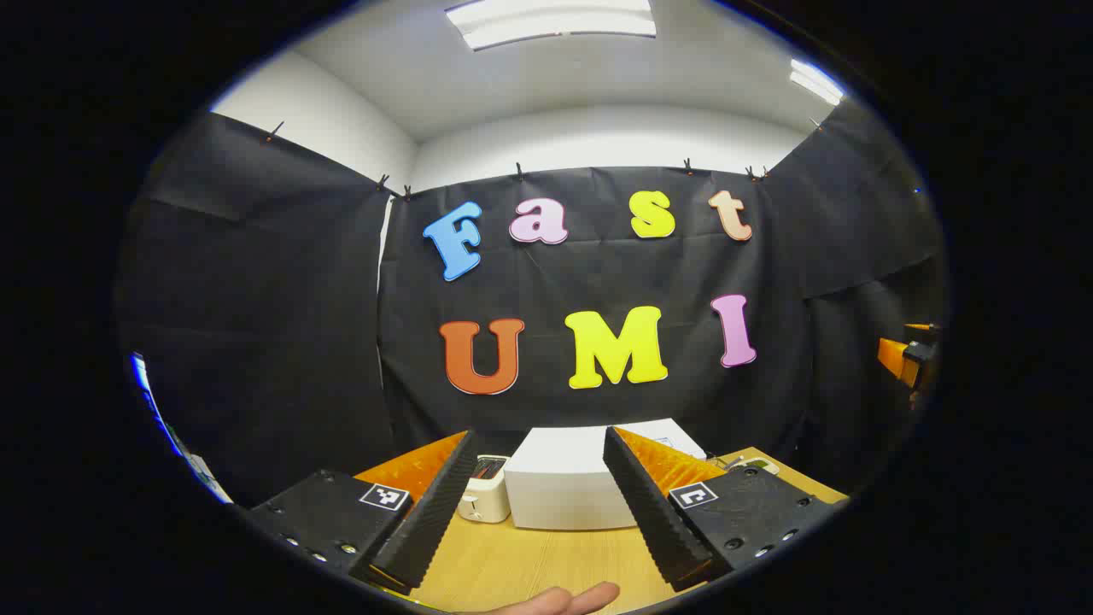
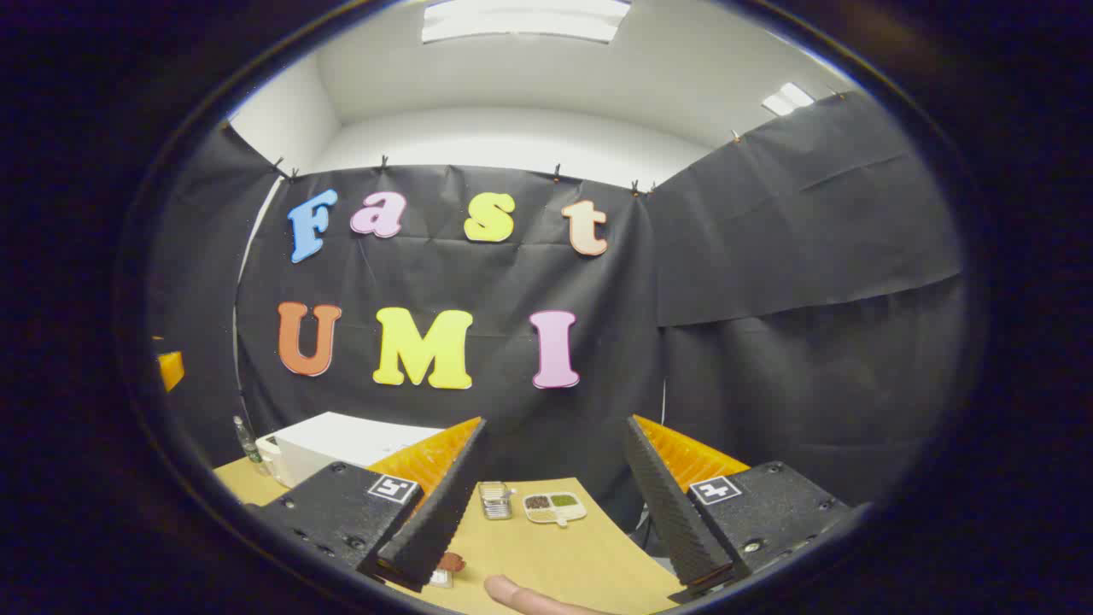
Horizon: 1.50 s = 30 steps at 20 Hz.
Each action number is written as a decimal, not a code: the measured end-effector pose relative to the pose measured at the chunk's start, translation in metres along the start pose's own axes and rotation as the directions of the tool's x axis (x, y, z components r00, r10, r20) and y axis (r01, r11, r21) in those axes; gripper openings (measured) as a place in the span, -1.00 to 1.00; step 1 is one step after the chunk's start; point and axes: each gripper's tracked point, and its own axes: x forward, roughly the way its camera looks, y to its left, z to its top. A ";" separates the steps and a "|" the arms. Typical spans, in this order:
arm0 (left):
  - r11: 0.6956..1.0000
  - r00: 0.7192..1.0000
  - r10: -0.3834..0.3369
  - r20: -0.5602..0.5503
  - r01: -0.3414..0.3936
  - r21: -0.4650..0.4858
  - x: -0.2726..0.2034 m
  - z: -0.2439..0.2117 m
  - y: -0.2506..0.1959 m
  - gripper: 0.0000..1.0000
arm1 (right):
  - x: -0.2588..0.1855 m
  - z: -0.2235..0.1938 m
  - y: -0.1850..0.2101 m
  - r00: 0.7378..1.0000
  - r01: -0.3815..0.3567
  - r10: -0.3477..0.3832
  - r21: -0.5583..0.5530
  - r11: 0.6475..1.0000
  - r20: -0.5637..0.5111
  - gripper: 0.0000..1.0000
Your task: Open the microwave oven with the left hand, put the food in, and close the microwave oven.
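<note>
Both hand-held grippers are held above the light wooden desk with fingers spread wide, holding nothing: the left hand-held gripper and the right hand-held gripper. The white box-shaped microwave oven stands at the desk's far edge, door closed, a small white toaster just beside it. A divided white food tray lies near the far edge, beside a small clear container.

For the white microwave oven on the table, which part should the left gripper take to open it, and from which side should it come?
The white microwave oven shows a plain white face; no handle can be made out. The left gripper, open, probably should come from the front, level with the table, and take the door's free vertical edge. Which edge is free cannot be told.
</note>
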 end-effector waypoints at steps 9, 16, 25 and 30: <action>1.000 1.000 -0.012 -0.004 0.012 -0.008 -0.006 -0.002 -0.015 0.89 | -0.004 -0.001 -0.018 1.000 0.001 -0.001 0.018 1.000 0.001 0.90; 1.000 1.000 -0.012 0.004 0.012 -0.023 -0.001 -0.001 -0.023 0.89 | -0.002 -0.009 -0.030 0.999 0.014 -0.013 0.020 1.000 -0.045 1.00; 0.996 0.997 -0.082 -0.013 0.082 -0.047 0.074 -0.034 -0.055 0.89 | -0.004 0.000 -0.032 1.000 0.011 -0.011 -0.001 1.000 -0.009 0.90; 0.994 0.994 -0.101 -0.040 0.098 -0.054 0.123 -0.082 -0.082 0.89 | -0.008 -0.017 -0.025 0.998 -0.031 0.032 0.009 0.999 -0.050 1.00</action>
